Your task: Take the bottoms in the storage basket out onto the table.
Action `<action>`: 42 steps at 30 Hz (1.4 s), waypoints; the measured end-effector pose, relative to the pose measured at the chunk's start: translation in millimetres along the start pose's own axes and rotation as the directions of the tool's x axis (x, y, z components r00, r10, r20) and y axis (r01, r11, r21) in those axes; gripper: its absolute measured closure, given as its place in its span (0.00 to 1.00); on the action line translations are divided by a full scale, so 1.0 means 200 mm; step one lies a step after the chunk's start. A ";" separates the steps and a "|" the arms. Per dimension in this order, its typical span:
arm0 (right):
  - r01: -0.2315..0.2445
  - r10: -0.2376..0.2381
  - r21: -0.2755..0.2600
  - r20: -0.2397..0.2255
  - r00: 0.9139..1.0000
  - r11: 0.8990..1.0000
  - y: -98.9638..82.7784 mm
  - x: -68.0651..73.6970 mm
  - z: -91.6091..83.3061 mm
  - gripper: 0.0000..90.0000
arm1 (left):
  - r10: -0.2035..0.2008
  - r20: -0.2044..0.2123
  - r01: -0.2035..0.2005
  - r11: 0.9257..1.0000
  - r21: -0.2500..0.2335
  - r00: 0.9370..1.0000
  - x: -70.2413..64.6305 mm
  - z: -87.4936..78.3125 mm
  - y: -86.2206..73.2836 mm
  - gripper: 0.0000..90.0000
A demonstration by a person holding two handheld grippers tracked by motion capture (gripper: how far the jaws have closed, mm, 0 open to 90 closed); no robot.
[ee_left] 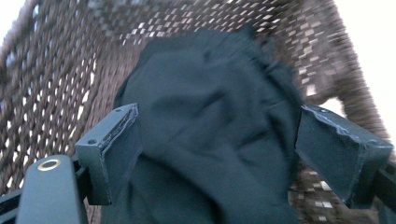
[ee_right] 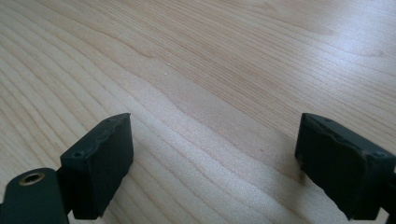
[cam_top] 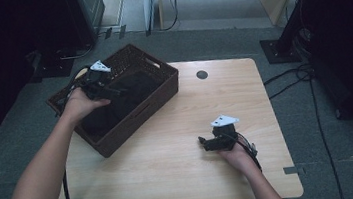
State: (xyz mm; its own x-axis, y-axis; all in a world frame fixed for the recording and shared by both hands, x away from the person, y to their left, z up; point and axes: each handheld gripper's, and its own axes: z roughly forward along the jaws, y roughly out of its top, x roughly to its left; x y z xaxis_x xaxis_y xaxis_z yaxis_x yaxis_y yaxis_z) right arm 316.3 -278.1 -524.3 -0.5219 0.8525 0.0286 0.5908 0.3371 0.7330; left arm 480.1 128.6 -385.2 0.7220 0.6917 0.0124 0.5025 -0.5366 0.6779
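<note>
A dark wicker basket (cam_top: 163,88) sits at the table's far left corner, with a black cloth (cam_top: 124,98) lying inside it. My left gripper (cam_top: 113,90) reaches into the basket from its left side. In the left gripper view the black cloth (ee_left: 210,140) lies bunched between and beyond the wide-apart jaws of the left gripper (ee_left: 217,149), which is open; the wicker wall (ee_left: 51,84) rises around it. My right gripper (cam_top: 202,142) rests low over the bare wooden table (cam_top: 170,150) at the front right, pointing left. In the right gripper view it (ee_right: 212,161) stands open with nothing but wood (ee_right: 210,84) between the jaws.
A round dark grommet (cam_top: 202,74) sits in the tabletop near the far edge. Cables (cam_top: 293,78) trail on the grey floor to the right, and dark equipment stands at the left and right margins. A small grey tape mark (cam_top: 290,170) lies at the table's front right corner.
</note>
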 end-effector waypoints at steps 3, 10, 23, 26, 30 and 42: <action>0.000 0.000 0.000 0.000 1.000 1.000 0.00 0.00 0.00 0.13 | -0.059 -0.006 0.059 0.996 0.061 0.998 0.06 0.09 -0.05 0.16; 0.000 0.000 0.000 0.000 1.000 1.000 0.00 0.00 0.00 0.13 | -0.127 0.010 0.125 0.987 0.105 0.992 0.08 0.22 -0.10 0.10; 0.000 0.000 0.000 0.000 1.000 1.000 0.00 0.00 0.00 0.13 | -0.116 0.012 0.112 0.978 0.178 0.993 0.16 0.47 -0.19 0.00; 0.000 0.000 0.000 0.000 1.000 1.000 0.00 0.00 0.00 0.13 | -0.064 0.022 0.059 0.984 0.171 0.998 0.18 0.49 -0.20 0.00; 0.000 0.000 -0.001 0.000 1.000 1.000 0.00 0.00 0.00 0.13 | -0.108 0.036 0.099 0.977 0.187 0.993 0.21 0.52 -0.22 0.00; 0.002 -0.002 -0.002 -0.001 1.000 1.000 0.00 0.00 0.00 0.13 | -0.115 0.075 0.101 0.980 0.171 0.990 0.14 0.47 -0.23 0.33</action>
State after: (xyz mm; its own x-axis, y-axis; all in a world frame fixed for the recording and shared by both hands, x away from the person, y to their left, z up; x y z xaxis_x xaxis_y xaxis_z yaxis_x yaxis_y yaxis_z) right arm 316.6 -278.1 -524.4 -0.5236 0.8515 0.0272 0.5885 0.3384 0.7343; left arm 522.3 127.9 -484.0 0.6931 0.7106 -0.1212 0.6467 -0.5387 0.5400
